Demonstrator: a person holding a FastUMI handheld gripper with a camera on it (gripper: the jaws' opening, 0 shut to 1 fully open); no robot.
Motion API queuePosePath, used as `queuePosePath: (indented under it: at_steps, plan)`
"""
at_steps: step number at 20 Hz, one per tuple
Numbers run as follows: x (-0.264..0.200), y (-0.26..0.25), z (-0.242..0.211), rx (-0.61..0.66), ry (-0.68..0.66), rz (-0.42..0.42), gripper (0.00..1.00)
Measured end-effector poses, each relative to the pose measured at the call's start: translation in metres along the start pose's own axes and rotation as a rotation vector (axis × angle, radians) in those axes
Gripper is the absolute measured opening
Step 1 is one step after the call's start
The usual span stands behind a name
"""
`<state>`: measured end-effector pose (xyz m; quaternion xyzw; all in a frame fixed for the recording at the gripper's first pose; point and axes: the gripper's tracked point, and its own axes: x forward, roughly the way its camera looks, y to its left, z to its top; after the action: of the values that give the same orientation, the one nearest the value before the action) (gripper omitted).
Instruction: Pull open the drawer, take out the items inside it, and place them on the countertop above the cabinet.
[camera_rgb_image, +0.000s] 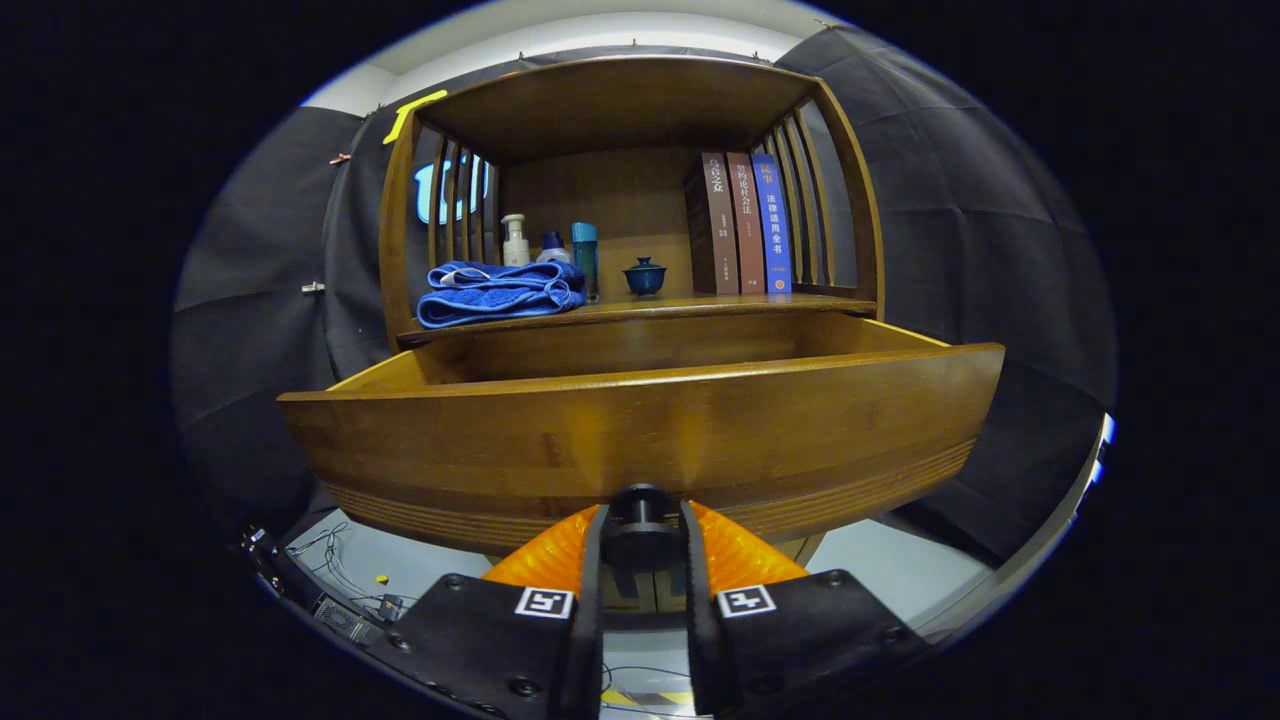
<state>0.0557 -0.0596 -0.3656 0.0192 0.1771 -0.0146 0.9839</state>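
Drawer (640, 440): pulled out, top open along its whole width; entry from above unobstructed. Its front panel blocks straight-ahead approach; gripper (642, 535) fingers closed on the knob (640, 515) at the panel's lower middle. Above the drawer, countertop (700, 303): folded blue towel (500, 292) and bottles (550, 250) occupy left, books (745, 222) right, small lidded cup (645, 276) centre; bare strips between.

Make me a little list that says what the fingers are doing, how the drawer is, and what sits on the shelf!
fingers: gripper shut on the drawer knob
drawer: pulled out; inside hidden behind its front
shelf, one end: folded blue towel, with three bottles behind
shelf, middle: small blue lidded cup
shelf, other end: three upright books
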Motion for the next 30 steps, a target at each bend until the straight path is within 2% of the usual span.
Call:
queuePosePath:
  at_steps: [2, 5, 8, 12, 18, 24, 30]
  plan:
    - [-0.008, -0.006, 0.022, -0.005, -0.076, -0.016, 0.52]
    - [-0.019, -0.002, 0.056, -0.043, -0.116, 0.016, 1.0]
    - [-0.038, -0.008, 0.088, -0.05, -0.151, 0.025, 1.0]
    - [-0.048, -0.004, 0.153, -0.038, -0.207, 0.063, 1.0]
    - [-0.013, 0.018, 0.193, -0.015, 0.036, 0.176, 0.99]
    - [0.057, 0.016, 0.167, -0.122, 0.393, 0.193, 0.99]
    - [0.125, 0.008, 0.093, -0.182, 0.7, 0.132, 0.99]
